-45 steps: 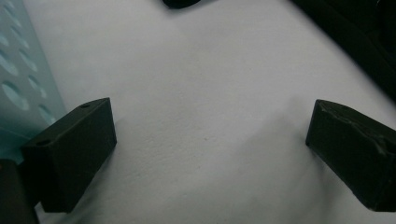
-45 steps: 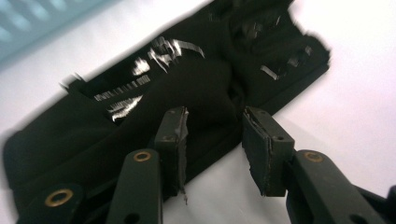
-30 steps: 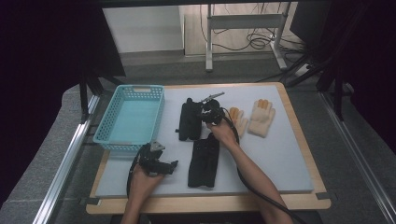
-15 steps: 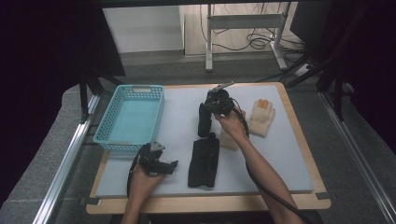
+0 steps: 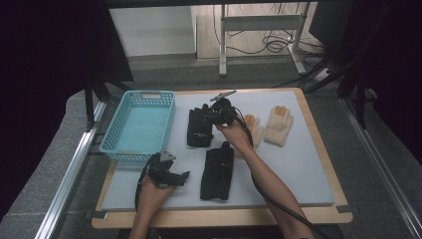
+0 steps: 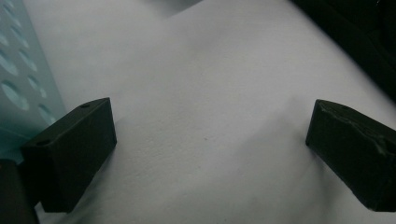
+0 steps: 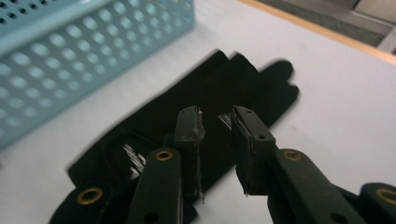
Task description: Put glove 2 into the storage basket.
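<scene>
Your right gripper [image 5: 211,115] hovers over the far black glove [image 5: 198,127], which lies flat on the pale grey mat [image 5: 298,164] just beside the blue basket [image 5: 139,124]. In the right gripper view that glove [image 7: 210,93] is matte black fabric, its fingers fanned toward the mat's far edge and a small patch of white lettering near the cuff; the picture is slightly blurred. The jaws stand above it with a narrow gap between them, nothing caught — each is a black block on a black arm with brass-coloured rivets.

The basket [image 7: 84,51] is light blue plastic, rectangular, its walls pierced with rows of round holes.

Your left gripper [image 5: 171,175] rests low on the mat near the front edge, jaws spread wide with only bare, finely grained mat [image 6: 210,130] between them — the basket's wall [image 6: 18,93] sits at one side.

A second black glove [image 5: 217,173] lies nearer you, close to your right forearm. Two cream gloves [image 5: 271,125] with orange fingertips lie side by side on the mat's right part, knitted-looking and thick. The mat sits on a wooden table [image 5: 326,149] with rounded corners.
</scene>
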Tool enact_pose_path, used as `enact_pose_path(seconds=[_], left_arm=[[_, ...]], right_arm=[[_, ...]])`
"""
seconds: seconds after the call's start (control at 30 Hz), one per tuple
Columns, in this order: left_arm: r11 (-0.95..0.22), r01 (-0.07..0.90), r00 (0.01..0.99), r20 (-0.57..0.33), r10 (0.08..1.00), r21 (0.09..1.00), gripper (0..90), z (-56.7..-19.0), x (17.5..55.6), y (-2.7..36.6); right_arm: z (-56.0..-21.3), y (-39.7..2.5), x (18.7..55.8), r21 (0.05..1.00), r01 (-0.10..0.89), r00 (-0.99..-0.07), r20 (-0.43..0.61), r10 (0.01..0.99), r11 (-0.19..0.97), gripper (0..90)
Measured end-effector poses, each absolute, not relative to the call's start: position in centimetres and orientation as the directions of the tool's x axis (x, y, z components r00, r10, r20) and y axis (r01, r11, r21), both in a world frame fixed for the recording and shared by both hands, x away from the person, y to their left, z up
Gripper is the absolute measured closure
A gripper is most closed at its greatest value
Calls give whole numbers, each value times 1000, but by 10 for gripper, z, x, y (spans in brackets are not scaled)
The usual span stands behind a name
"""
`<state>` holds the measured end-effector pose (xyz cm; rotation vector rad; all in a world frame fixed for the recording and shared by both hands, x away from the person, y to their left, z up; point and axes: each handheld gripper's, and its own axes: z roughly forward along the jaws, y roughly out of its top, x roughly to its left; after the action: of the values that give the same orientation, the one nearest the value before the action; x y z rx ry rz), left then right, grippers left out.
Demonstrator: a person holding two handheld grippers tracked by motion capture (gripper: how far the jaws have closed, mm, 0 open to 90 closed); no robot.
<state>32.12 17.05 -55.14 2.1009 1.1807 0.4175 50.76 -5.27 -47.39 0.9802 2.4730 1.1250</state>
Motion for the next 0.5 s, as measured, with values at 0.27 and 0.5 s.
enact_pose_path(seconds=[0.27,0.5], left_arm=[[-355,623,536,-50,842,697,20,-551,321,170],[-356,623,537,-50,842,697,21,-551,321,171]], right_arm=[[-502,-61,518,727,493,-745,69,664,478,657],[-509,-39,528,737,441,-786,42,616,512,533]])
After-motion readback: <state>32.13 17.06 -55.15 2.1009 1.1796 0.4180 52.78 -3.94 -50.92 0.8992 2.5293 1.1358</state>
